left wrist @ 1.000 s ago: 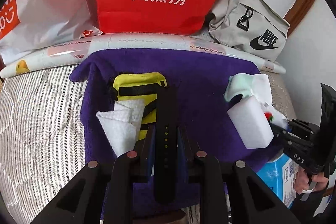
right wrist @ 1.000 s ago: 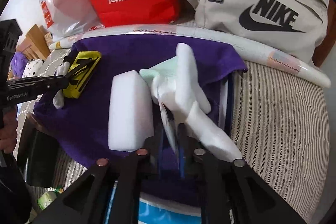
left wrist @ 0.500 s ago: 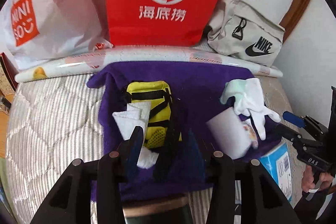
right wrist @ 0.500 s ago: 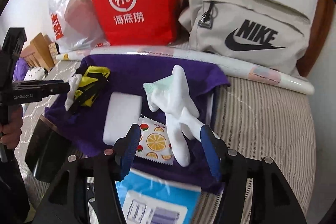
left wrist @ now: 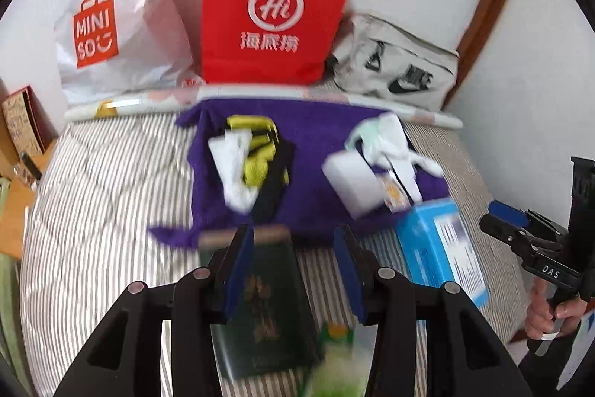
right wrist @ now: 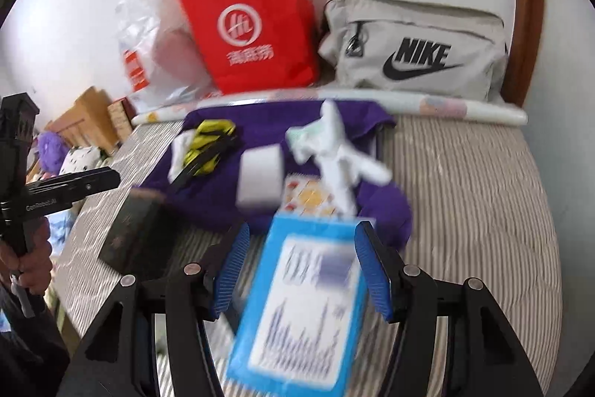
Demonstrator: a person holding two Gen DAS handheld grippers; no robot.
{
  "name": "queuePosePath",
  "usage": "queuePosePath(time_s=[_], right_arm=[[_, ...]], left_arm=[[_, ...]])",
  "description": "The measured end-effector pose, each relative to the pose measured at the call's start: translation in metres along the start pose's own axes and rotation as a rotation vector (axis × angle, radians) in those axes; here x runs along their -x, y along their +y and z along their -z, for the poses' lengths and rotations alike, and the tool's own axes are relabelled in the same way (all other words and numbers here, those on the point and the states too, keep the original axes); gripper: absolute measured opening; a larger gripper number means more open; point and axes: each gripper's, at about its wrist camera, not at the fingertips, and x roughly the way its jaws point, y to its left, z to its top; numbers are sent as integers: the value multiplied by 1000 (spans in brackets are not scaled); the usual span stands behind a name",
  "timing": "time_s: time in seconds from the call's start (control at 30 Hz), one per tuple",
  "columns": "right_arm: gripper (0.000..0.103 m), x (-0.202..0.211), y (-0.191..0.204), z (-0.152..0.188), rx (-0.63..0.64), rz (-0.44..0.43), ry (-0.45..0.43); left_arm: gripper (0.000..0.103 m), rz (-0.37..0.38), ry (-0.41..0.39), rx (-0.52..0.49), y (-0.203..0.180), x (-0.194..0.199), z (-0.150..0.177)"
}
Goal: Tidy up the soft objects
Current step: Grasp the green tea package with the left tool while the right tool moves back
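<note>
Nearest to me, my left gripper [left wrist: 293,265] has its jaws parted with nothing clamped; a dark green booklet [left wrist: 264,307] merely lies on the bed beneath them. My right gripper [right wrist: 297,265] is likewise released, its blue pads either side of a blue rectangular tissue pack [right wrist: 301,307] without pressing it. Both sets of jaws have just been opening, with no object gripped in either.

Further out, at twelve o'clock, the purple cloth [left wrist: 316,133] spread on the striped mattress [left wrist: 111,192] carries two clusters. At eleven sit the yellow mesh pouch [left wrist: 256,151], a white folded cloth [left wrist: 232,166] and a black strap. At one lie a white sponge block [left wrist: 353,181], white gloves [left wrist: 386,140] and a fruit-print sachet.

I judge the sorting well advanced: soft items are grouped on the cloth, while booklet and tissue pack are left off it.

Only the left view shows the orange logo on the white plastic bag [left wrist: 111,25]; only the right view reads the grey Nike bag [right wrist: 416,47] clearly, beside the red paper bag [right wrist: 256,25].
</note>
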Motion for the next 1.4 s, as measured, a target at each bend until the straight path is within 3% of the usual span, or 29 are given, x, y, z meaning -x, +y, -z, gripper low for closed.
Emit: queuePosePath(time_s=[0.27, 0.43, 0.57, 0.9, 1.03, 1.2, 1.27, 1.4], right_arm=[[59, 34, 33, 48, 40, -31, -6], [59, 50, 45, 71, 41, -12, -5], [59, 57, 47, 86, 23, -11, 7], [59, 68, 38, 116, 3, -23, 16], [59, 65, 37, 125, 2, -22, 31], [59, 55, 39, 133, 1, -21, 61], [59, 51, 42, 133, 8, -23, 71], [59, 46, 52, 131, 29, -34, 77]], left_arm=[[45, 8, 53, -60, -14, 25, 59], [58, 5, 58, -138, -27, 30, 90], [58, 18, 108, -171, -35, 20, 112], [60, 21, 138, -282, -53, -9, 136], [65, -11, 146, -312, -56, -24, 141], [64, -25, 132, -301, -54, -32, 141], [51, -42, 130, -295, -52, -33, 142], [48, 8, 113, -263, -42, -23, 142]])
